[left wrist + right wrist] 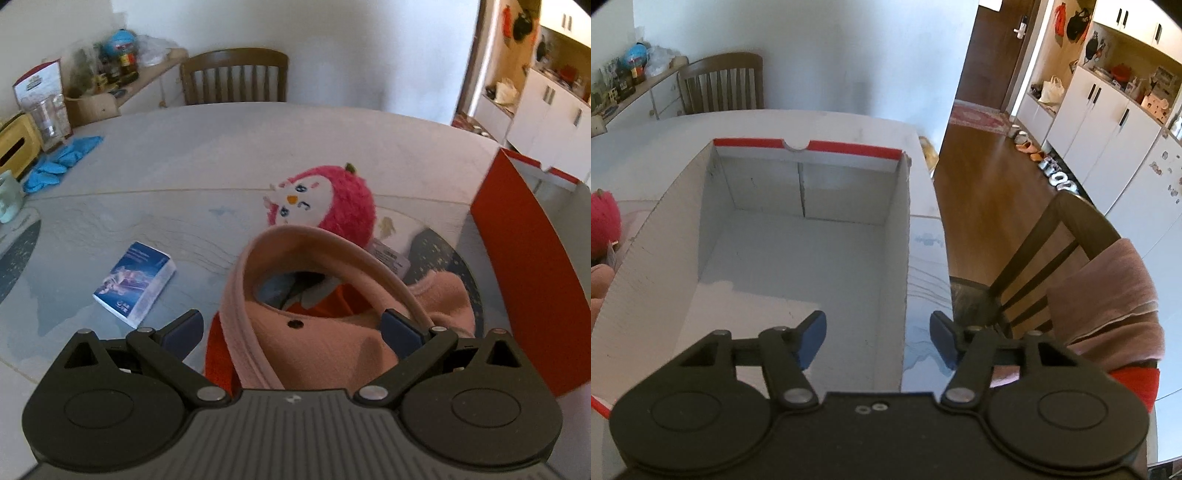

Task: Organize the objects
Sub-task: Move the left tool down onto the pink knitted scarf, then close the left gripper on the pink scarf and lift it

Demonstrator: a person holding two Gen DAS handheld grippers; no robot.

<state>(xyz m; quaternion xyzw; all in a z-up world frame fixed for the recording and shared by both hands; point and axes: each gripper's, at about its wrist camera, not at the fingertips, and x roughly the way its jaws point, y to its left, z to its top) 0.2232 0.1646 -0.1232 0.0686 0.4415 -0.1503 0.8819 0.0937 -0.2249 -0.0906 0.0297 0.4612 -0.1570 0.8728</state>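
A pink fleece bag [325, 347] with a curved handle [332, 240] and an orange lining lies on the table, right under my left gripper [291, 330]. The jaws stand wide open around it; the left pad is clear of it, and the right pad sits by the handle. Behind the bag lies a pink plush penguin [332, 195], and to the left a small blue-and-white box [136, 280]. My right gripper [878, 339] is open astride the right wall [899, 266] of an empty white cardboard box [798, 254] with a red rim. Its pads do not touch the wall.
The box's red outer side [524, 266] rises at the right of the left wrist view. Blue gloves [62, 162], a glass [48, 114] and a yellow holder [14, 147] sit at the table's far left. Wooden chairs [236, 77] [1052, 258] stand at the table's far end and right side.
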